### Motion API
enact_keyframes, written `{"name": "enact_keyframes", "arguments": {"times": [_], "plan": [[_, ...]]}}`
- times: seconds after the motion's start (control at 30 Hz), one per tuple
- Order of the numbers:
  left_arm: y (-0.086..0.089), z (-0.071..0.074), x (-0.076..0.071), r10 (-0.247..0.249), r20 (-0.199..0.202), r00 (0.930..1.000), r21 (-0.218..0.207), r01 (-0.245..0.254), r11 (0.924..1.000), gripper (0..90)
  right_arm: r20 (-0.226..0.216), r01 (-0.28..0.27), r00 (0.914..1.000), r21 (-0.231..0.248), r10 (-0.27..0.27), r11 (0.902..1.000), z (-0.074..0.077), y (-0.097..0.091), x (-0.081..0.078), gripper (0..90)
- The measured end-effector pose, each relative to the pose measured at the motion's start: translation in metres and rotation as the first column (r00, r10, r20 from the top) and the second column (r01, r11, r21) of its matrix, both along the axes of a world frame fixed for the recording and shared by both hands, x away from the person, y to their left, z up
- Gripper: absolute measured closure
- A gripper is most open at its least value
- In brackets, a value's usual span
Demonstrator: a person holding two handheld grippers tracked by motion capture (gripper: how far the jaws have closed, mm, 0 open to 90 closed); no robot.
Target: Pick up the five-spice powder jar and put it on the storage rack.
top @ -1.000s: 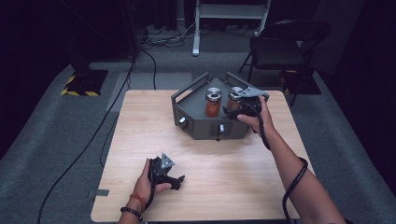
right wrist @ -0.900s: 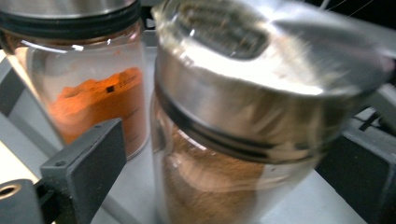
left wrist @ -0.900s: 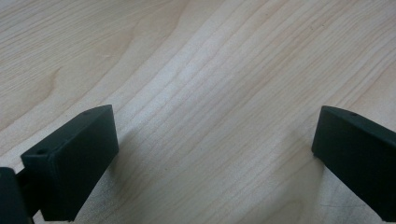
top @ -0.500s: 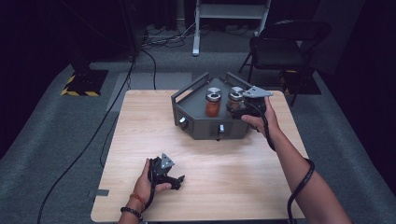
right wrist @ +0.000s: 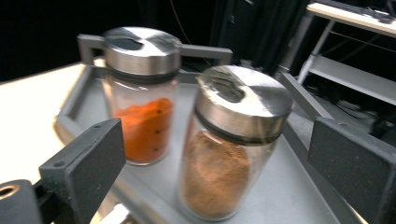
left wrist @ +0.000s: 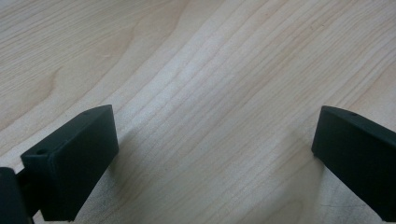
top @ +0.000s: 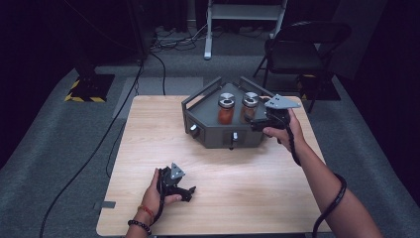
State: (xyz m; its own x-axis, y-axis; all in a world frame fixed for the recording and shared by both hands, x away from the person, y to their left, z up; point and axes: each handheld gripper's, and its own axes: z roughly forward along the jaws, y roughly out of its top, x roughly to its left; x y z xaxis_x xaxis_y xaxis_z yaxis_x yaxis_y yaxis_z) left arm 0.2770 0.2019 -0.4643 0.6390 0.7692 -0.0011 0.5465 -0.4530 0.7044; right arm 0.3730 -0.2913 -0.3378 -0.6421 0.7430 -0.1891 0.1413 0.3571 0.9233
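High view: a light wooden table (top: 148, 129) fills the centre of the frame, and a dark grey, angular metal tray-topped box (top: 213, 130) with knobs on its front faces stands on it in the upper middle. Two clear glass spice jars with brushed-steel lids stand upright and side by side on the box — the jar of orange-red powder (top: 226, 110) to the left, the jar of brown powder (top: 248, 107) just right of it. The right gripper (top: 253, 124), held in a hand at the right edge of the box, points toward the brown jar; in the right gripper view its black jaws stand wide apart, the brown jar (right wrist: 231, 154) lying between them at centre frame and not touching either, the orange-red jar (right wrist: 142, 100) farther back at upper left, both on the grey tray floor (right wrist: 285, 196). The left gripper (top: 184, 192) rests low on the table at lower centre-left, well apart from the box; in the left gripper view its jaws are spread wide over bare wood grain (left wrist: 210, 93) — nothing lies between them.
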Motion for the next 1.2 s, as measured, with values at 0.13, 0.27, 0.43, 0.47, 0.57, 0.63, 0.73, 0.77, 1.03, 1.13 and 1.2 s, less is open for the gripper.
{"name": "enact_keyframes", "arguments": {"times": [0.13, 0.27, 0.43, 0.47, 0.57, 0.63, 0.73, 0.77, 1.03, 1.13, 1.2], "plan": [[0.0, 0.0, 0.0, 0.0, 0.0, 1.0, 0.0, 0.0, 1.0, 0.3, 0.008, -0.043, 0.999, 0.011, 0.043, 0.999, -0.001, -0.007, -0.007, 3.9], [0.0, 0.0, 0.0, 0.001, 0.0, 1.0, 0.0, -0.001, 1.0, 0.3, 0.015, -0.066, 0.9977, 0.002, 0.066, 0.9978, -0.004, -0.01, -0.014, 3.9], [0.0, 0.0, 0.0, 0.001, 0.001, 1.0, 0.0, -0.001, 1.0, 0.3, 0.012, -0.08, 0.9967, 0.005, 0.08, 0.9968, -0.01, -0.015, -0.022, 3.9], [0.0, 0.0, 0.0, 0.001, 0.0, 1.0, 0.0, -0.001, 1.0, 0.3, 0.013, -0.082, 0.9966, 0.005, 0.082, 0.9966, -0.012, -0.016, -0.023, 3.9], [0.0, 0.0, 0.0, 0.0, 0.001, 1.0, 0.0, 0.0, 1.0, 0.3, 0.01, -0.09, 0.9958, 0.0, 0.09, 0.9959, -0.015, -0.018, -0.028, 3.9], [0.0, 0.0, 0.0, 0.0, 0.001, 1.0, 0.001, 0.0, 1.0, 0.3, 0.009, -0.096, 0.9954, 0.0, 0.096, 0.9954, -0.018, -0.02, -0.03, 3.9], [0.0, 0.0, 0.0, 0.001, 0.001, 1.0, 0.0, -0.001, 1.0, 0.3, 0.001, -0.114, 0.9935, -0.012, 0.114, 0.9934, -0.021, -0.022, -0.033, 3.9], [0.0, 0.0, 0.0, 0.0, 0.0, 1.0, 0.0, 0.0, 1.0, 0.3, -0.003, -0.12, 0.9927, -0.014, 0.12, 0.9926, -0.022, -0.022, -0.033, 3.9], [0.0, 0.0, 0.0, 0.001, 0.0, 1.0, 0.0, -0.001, 1.0, 0.3, -0.028, -0.155, 0.9877, -0.044, 0.154, 0.9869, -0.031, -0.022, -0.04, 3.9], [0.0, 0.0, 0.0, 0.0, 0.001, 1.0, 0.001, 0.0, 1.0, 0.3, -0.036, -0.168, 0.9854, -0.065, 0.166, 0.9836, -0.033, -0.023, -0.043, 3.9], [0.0, 0.0, 0.0, 0.001, 0.001, 1.0, 0.001, -0.001, 1.0, 0.3, -0.042, -0.18, 0.9832, -0.077, 0.177, 0.9806, -0.035, -0.025, -0.045, 3.9]]}}
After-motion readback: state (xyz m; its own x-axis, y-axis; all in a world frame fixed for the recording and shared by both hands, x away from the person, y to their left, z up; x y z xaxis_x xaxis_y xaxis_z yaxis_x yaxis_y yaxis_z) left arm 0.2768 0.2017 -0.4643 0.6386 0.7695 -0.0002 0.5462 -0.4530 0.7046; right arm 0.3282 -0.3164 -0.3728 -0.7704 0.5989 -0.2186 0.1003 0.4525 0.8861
